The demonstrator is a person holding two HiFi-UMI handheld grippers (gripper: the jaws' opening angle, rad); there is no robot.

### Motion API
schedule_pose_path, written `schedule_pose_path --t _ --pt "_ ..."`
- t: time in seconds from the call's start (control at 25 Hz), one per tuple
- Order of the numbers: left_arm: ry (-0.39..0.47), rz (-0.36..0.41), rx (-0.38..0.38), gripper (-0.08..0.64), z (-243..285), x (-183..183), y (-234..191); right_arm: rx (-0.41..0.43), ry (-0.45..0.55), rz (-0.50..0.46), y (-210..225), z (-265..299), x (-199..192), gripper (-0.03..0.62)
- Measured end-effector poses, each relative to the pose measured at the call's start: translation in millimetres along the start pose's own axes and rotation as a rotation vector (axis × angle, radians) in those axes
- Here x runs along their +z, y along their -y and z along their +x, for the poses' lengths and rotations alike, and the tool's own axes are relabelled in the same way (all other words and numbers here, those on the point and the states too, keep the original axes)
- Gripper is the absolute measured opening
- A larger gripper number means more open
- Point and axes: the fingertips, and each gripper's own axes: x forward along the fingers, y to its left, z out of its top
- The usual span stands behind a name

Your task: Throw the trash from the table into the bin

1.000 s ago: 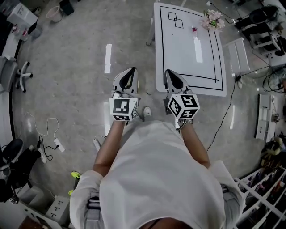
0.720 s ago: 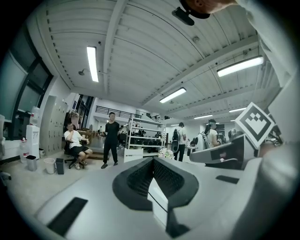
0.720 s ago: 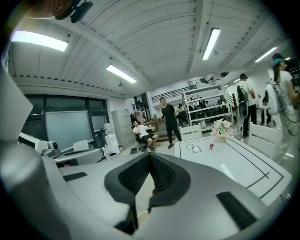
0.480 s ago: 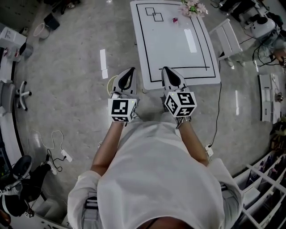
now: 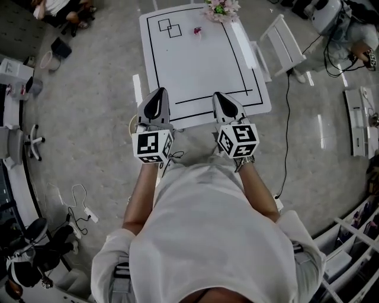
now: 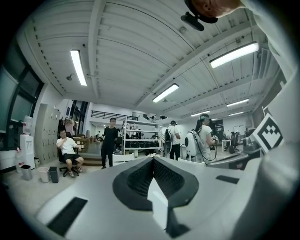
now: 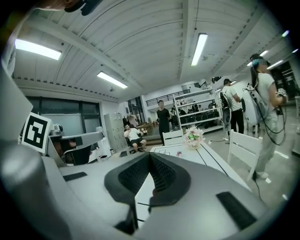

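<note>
Risks, left to right:
- Likely bin [image 5: 131, 123]: only a rim sliver visible on the floor, just beside the left gripper [image 5: 157, 94] at the table's near-left corner. Mostly hidden, so easy to bump, or to miss on the drop.
- Left gripper clenched, nothing between the pads. Right gripper [image 5: 220, 97] likewise clenched and empty. Need opening before any pick, otherwise closed tips just shove the trash.
- Pink trash scrap [image 5: 197, 31] at the far end of the table [image 5: 201, 65], well apart from both grippers, near the flower bouquet [image 5: 222, 8]. Long reach across the top, so could clip the bouquet.
- Scrap tiny and probably light. May slip from the pads or skid off the far edge.
- Floor cable [image 5: 288, 118] right of the table, a snag risk if stepping round that side.

Counts:
- 1 bin rim (judged)
- 2 grippers
- 1 table
- 1 pink trash scrap, no other trash made out on the top
- 1 flower bouquet
- 1 white chair [image 5: 277, 42], just beside the table's right edge
- 1 floor cable
</note>
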Motion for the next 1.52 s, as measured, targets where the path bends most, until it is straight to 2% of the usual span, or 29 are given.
schedule_pose_path --t 0.16,0.32,0.44,0.52,0.6,0.8,1.04,1.28,1.52 --pt "0.026 0.025 0.049 0.006 49.6 26.5 26.8 -0.004 0.011 0.0 69.8 -13.6 16.6 0.002" --pt "0.113 0.126 0.064 0.006 101.4 86.2 43.2 -0.019 0.007 0.011 123.0 -24.5 22.5 0.002" --pt "0.169 0.167 0.084 0.006 131.8 120.4 46.8 -0.028 0.008 0.027 146.6 -27.2 22.4 0.002" --pt "0.178 0.187 0.093 0.006 149.7 127.8 47.2 -0.035 0.011 0.024 158.8 -25.0 24.3 0.002" --pt "0.16 0.191 0.098 0.006 168.2 120.5 44.2 -0.05 0.012 0.011 171.6 -18.2 28.3 0.002" --pt "0.044 0.145 0.085 0.006 222.1 50.7 29.9 -0.11 -0.008 0.01 208.4 8.3 34.7 0.002" --pt "-0.124 0.072 0.089 0.009 316.2 -45.3 1.1 -0.18 -0.123 0.03 260.4 63.6 17.5 0.002" --pt "-0.323 0.039 0.024 0.142 404.3 -142.8 -17.3 -0.203 -0.248 0.052 284.4 121.3 -19.2 0.002" --pt "-0.449 0.021 -0.004 0.2 465.0 -212.5 -29.6 -0.227 -0.34 0.093 294.2 145.6 -55.6 0.002"
